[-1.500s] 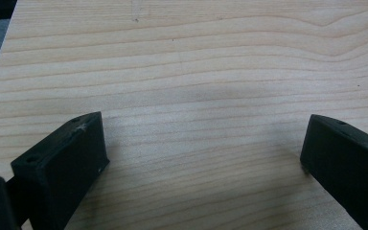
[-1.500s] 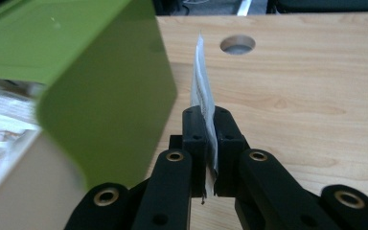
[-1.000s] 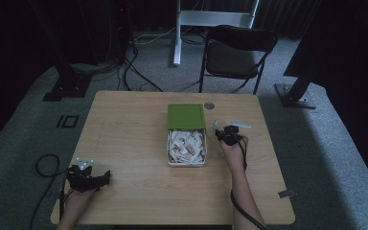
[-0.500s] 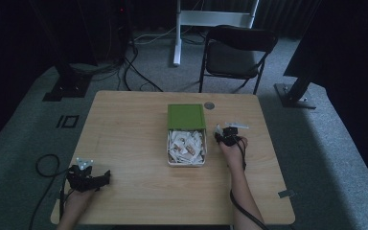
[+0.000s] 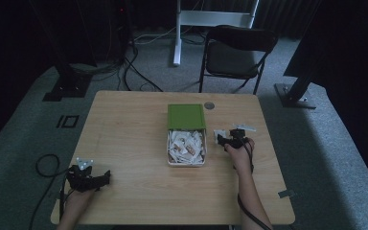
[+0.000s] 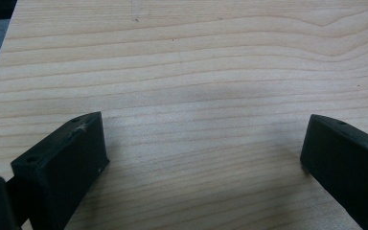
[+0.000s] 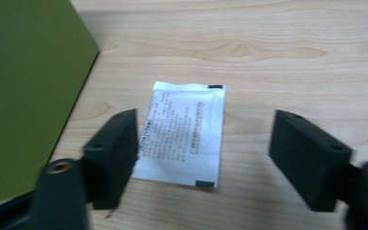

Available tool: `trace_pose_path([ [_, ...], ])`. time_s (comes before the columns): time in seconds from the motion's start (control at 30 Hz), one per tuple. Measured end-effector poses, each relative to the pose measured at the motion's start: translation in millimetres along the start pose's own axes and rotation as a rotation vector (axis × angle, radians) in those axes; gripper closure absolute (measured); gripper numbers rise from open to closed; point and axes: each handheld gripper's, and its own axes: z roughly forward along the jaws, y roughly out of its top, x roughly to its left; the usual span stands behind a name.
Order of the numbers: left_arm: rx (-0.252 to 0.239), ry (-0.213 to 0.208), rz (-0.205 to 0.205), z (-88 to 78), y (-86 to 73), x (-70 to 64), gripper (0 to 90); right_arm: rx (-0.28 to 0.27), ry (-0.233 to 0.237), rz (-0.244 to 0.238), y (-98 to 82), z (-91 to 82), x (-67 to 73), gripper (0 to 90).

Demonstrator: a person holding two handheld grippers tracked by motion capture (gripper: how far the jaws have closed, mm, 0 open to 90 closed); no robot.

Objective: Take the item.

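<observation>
A white tin (image 5: 169, 154) full of small white sachets sits mid-table, its green lid (image 5: 186, 116) lying just behind it. One silver-white printed sachet (image 7: 184, 132) lies flat on the wood right of the tin, also seen as a pale patch (image 5: 219, 133) in the high view. My right gripper (image 7: 203, 155) hovers open over that sachet, jaws on either side of it, not touching; the green lid (image 7: 24, 91) is at its left. My left gripper (image 5: 87, 177) rests open near the table's front left corner with bare wood between its jaws (image 6: 201, 153).
A small round dark disc (image 5: 209, 105) lies on the wooden table (image 5: 124, 129) behind the lid. Beyond the far edge stand a black folding chair (image 5: 235, 52) and a white stand (image 5: 179, 24); cables trail over the grey carpet.
My right gripper has moved slightly forward and left, toward the loose sachet beside the tin. The left gripper has stayed put.
</observation>
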Motion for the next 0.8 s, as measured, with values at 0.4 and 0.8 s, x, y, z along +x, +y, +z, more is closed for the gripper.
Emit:
trace_pose_path([
  [0.4, 0.000, 0.000, 0.000, 0.0, 0.0, 0.0, 2.8, -0.048, 0.011, -0.027, -13.3, -32.6, -2.7, 14.2],
  [0.8, -0.001, 0.000, 0.000, 0.0, 0.0, 0.1, 2.8, -0.042, -0.018, -0.037, -32.6, -61.0, -9.4, 14.2],
])
